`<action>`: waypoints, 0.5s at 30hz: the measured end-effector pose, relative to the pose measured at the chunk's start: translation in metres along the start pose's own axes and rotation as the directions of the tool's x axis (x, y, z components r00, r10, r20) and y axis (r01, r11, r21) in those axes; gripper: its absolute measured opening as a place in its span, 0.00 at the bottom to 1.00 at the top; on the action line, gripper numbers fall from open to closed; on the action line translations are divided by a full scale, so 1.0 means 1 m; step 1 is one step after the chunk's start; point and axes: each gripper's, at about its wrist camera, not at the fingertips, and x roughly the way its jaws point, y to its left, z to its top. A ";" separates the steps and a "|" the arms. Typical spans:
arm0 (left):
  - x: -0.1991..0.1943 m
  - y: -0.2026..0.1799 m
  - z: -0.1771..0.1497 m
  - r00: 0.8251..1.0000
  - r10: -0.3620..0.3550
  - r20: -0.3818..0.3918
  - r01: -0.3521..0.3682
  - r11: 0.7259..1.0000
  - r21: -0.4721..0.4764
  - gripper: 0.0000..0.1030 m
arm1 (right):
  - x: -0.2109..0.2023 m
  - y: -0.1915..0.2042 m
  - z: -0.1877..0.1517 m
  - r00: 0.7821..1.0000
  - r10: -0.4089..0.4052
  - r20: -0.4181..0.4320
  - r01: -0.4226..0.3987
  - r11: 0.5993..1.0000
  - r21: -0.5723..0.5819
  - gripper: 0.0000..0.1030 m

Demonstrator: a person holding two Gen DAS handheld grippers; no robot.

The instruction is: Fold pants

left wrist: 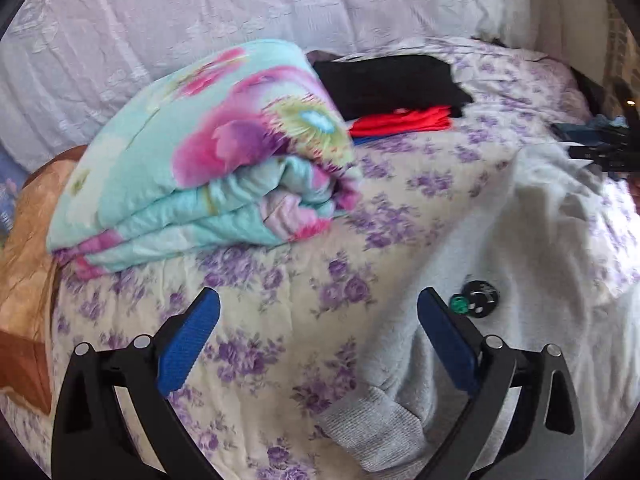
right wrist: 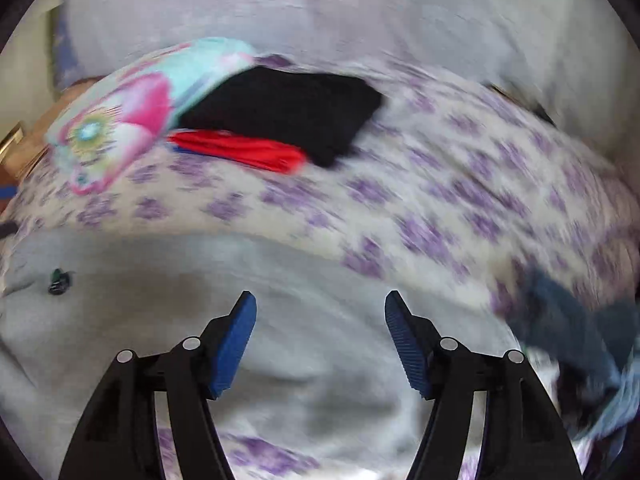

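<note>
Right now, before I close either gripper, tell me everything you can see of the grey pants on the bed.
The grey pants are pale grey, soft and fleecy-looking, spread loosely with wrinkles over the purple-flowered bedspread, not yet folded. A ribbed knit cuff lies nearest the left gripper. A small dark round emblem with a green spot sits on the cloth. In the blurred right wrist view they fill the foreground under the open right gripper. Neither gripper holds them.
</note>
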 end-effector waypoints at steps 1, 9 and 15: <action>0.001 0.001 0.003 0.998 -0.058 -0.015 0.059 0.998 0.026 0.94 | 0.003 0.016 0.011 1.000 0.019 0.004 -0.019 0.997 -0.079 0.66; 0.040 -0.010 0.009 0.960 -0.238 -0.150 0.260 0.955 0.144 0.94 | 0.042 0.107 0.056 0.985 0.061 -0.162 -0.139 0.835 -0.533 0.74; 0.069 -0.026 0.012 0.921 -0.304 -0.243 0.356 0.912 0.206 0.92 | 0.070 0.122 0.053 0.956 0.045 -0.289 -0.222 0.756 -0.616 0.74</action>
